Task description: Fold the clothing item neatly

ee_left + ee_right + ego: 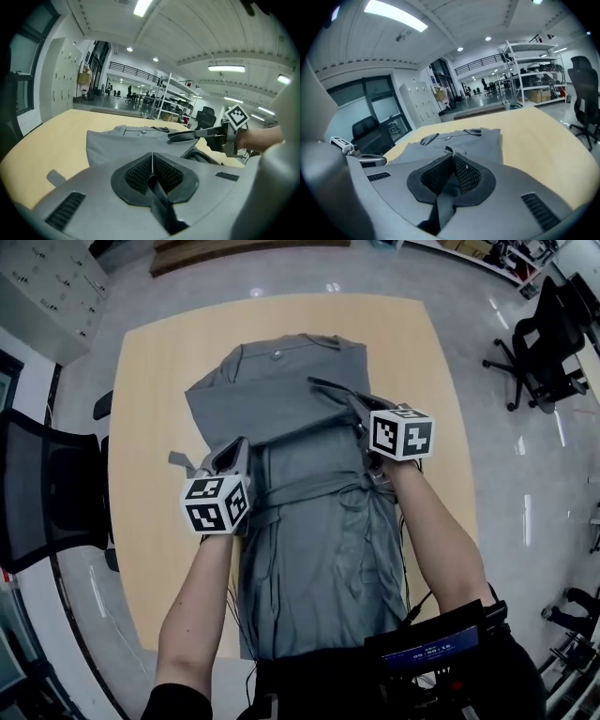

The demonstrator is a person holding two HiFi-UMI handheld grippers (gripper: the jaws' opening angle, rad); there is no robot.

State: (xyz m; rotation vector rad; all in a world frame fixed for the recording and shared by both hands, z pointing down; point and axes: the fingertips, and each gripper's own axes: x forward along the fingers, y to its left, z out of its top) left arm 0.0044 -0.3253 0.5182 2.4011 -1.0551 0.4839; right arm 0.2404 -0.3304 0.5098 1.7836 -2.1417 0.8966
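A grey belted garment [309,540] lies flat down the middle of a pale wooden table [150,371]. Its long axis runs from the hem at the near edge, by the person, to the collar towards the far edge. The left claw [234,451] is pinched tight on a thin strip of cloth at the garment's left side by the waist, while the right claw [354,409], closed on a raised flap of cloth, sits over the right of the chest, slightly nearer the collar. The garment's body lies between them, so the next fold likely goes sideways across that axis.
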